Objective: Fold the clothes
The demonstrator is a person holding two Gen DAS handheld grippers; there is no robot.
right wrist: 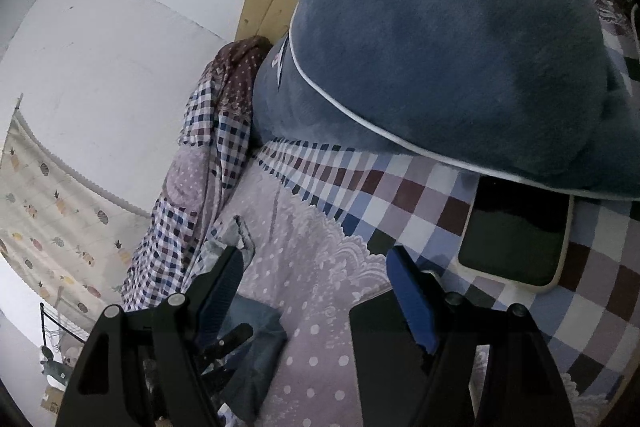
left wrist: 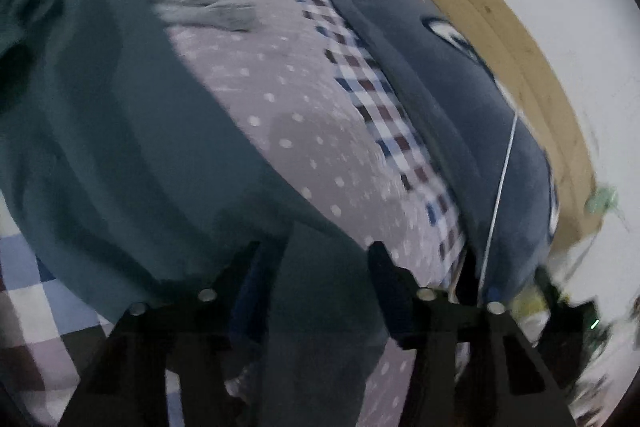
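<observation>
Bed (right wrist: 400,187) in checked-and-dotted cover, with teal garment (left wrist: 120,147), blue pillow (right wrist: 460,47), dark tablet (right wrist: 516,239).

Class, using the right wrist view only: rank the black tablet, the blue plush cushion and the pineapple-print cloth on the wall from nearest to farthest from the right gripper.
1. Black tablet: lying on the checked bedspread, just ahead and right of the right gripper.
2. Blue plush cushion: behind the tablet, against the wooden headboard.
3. Pineapple-print cloth: far left, hanging on the white wall beyond the bed.

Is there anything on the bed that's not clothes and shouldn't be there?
Yes. A dark phone or tablet lies on the checked bedspread, partly tucked under the big blue plush cushion. It is odd among laundry and could get knocked. The right gripper is open and empty.
</observation>
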